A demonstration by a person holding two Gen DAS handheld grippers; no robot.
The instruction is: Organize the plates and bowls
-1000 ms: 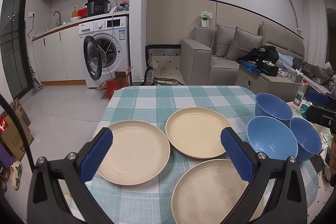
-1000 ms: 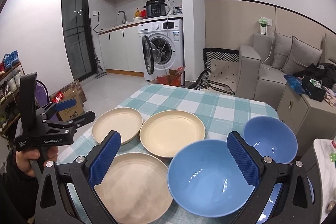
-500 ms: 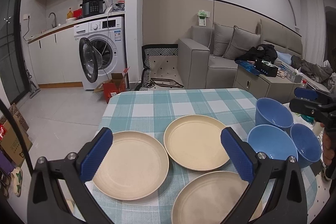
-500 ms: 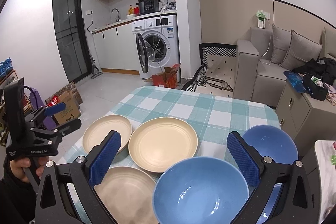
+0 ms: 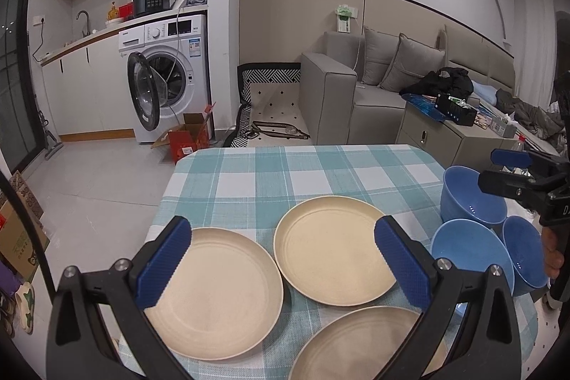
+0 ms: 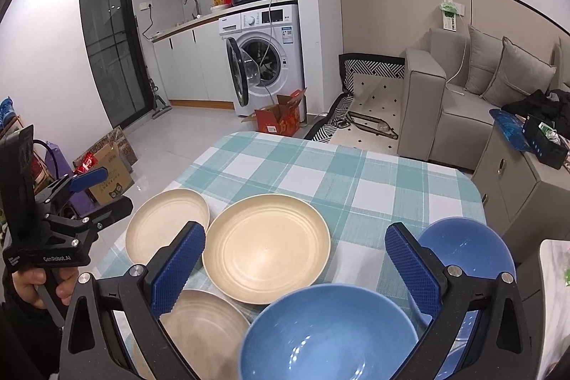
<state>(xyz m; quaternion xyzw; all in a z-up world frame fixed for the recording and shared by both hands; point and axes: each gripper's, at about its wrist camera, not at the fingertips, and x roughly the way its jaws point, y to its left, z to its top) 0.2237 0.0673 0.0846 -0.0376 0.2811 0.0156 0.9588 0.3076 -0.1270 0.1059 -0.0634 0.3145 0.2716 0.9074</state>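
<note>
Nothing is stacked yet, as far as I can judge: I count three cream plates and three blue bowls, all lying singly on the checked counter (image 5: 302, 173).

The plates sit in a loose triangle on the left part. The left plate (image 5: 213, 291) and the middle plate (image 5: 333, 248) lie side by side, rims just apart, and the near plate (image 5: 359, 344) is closest to me, its rim running under my left gripper (image 5: 281, 259). In the right wrist view the middle plate's rim seems to overlap the near plate's edge, though I cannot tell whether they touch.

The bowls cluster at the right edge of the counter: the far bowl (image 5: 470, 198), the front bowl (image 5: 466, 251) and the outer bowl (image 5: 527, 255), packed close together, each upright and empty.

My left gripper hovers above the plates with its jaws wide apart, holding nothing. My right gripper (image 6: 295, 262) hangs over the front bowl, jaws equally spread and empty.

So I reckon the whole job remains: gather the three plates into one pile and nest the three bowls. The spread jaws suggest a first pick is about to begin.
</note>
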